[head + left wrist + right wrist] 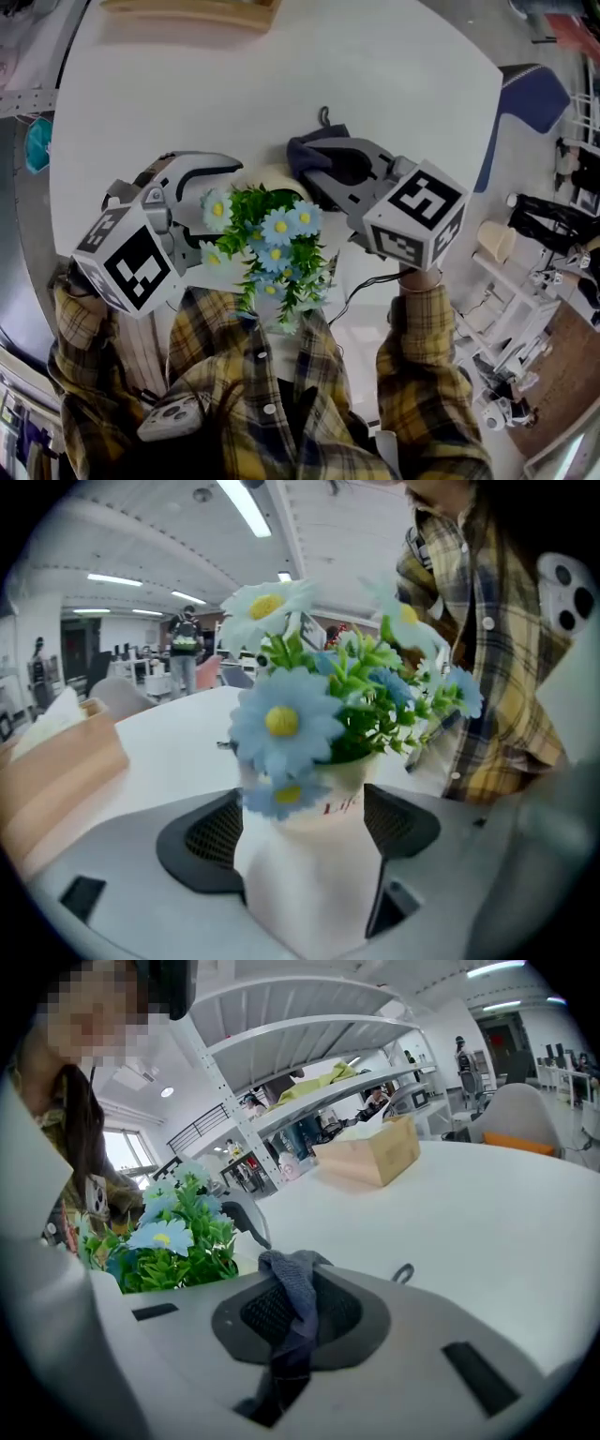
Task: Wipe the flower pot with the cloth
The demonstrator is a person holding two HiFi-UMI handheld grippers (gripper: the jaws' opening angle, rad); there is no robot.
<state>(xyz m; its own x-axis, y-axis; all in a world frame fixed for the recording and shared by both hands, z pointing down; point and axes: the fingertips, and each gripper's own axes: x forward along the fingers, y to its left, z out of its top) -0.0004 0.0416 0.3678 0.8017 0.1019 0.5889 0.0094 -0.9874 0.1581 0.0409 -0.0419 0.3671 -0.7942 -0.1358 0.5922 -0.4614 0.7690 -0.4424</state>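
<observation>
left hand-held gripper (305,829) clamps the flower pot (309,892); right hand-held gripper (323,173), just beside, pinches the cloth (295,1288)

Seen from the head camera, the flowers (272,234) hide nearly all of the flower pot (270,176); only a cream sliver of its rim shows. Red lettering (339,806) on it is half covered by a petal and unreadable. The top edge cuts off a wooden box (192,11). The lower part of the cloth (286,1269) vanishes inside the right gripper (298,1321).

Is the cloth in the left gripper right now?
No, the left gripper clamps the white flower pot; the dark cloth is pinched in the right gripper.
</observation>
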